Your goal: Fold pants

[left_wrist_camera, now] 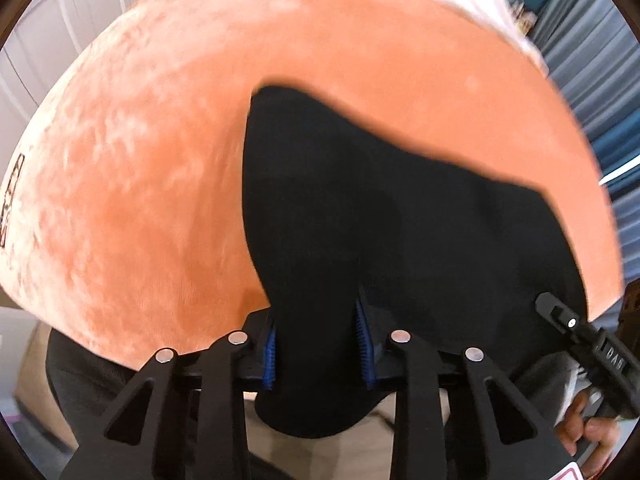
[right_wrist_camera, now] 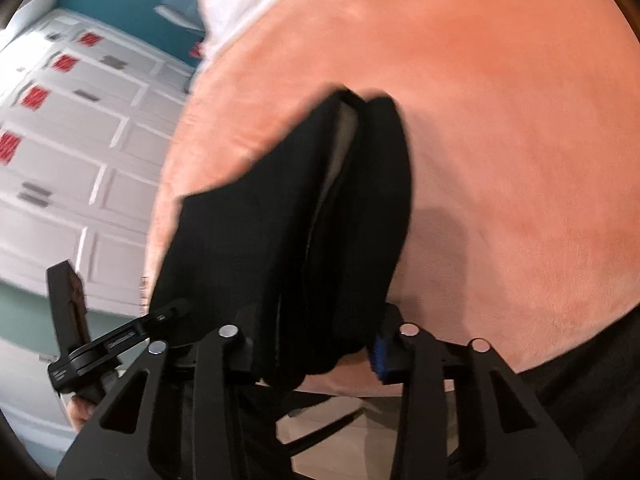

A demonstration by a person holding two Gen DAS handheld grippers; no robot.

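Left wrist view shows the left gripper [left_wrist_camera: 318, 350] with its blue-padded fingers [left_wrist_camera: 271, 354] pinching a thick bunch of the black soft fabric pants [left_wrist_camera: 380, 208], which rise from the orange plush bed cover [left_wrist_camera: 160, 160] toward the camera. Right wrist view shows the right gripper [right_wrist_camera: 316, 350] holding another part of the same pants [right_wrist_camera: 280, 220]; its fingers [right_wrist_camera: 380, 356] are pressed on several layers of the cloth. Far part of the garment lies on the cover, and the near part hangs lifted between the two grippers. I judge the task is at an early or middle step: both edges are gripped, but no finished fold is visible. What is left, as I think, is to carry the held edge over the resting part, lay it flat, and perhaps fold once more. White panelled wardrobe doors [right_wrist_camera: 80, 140] stand beside the bed.
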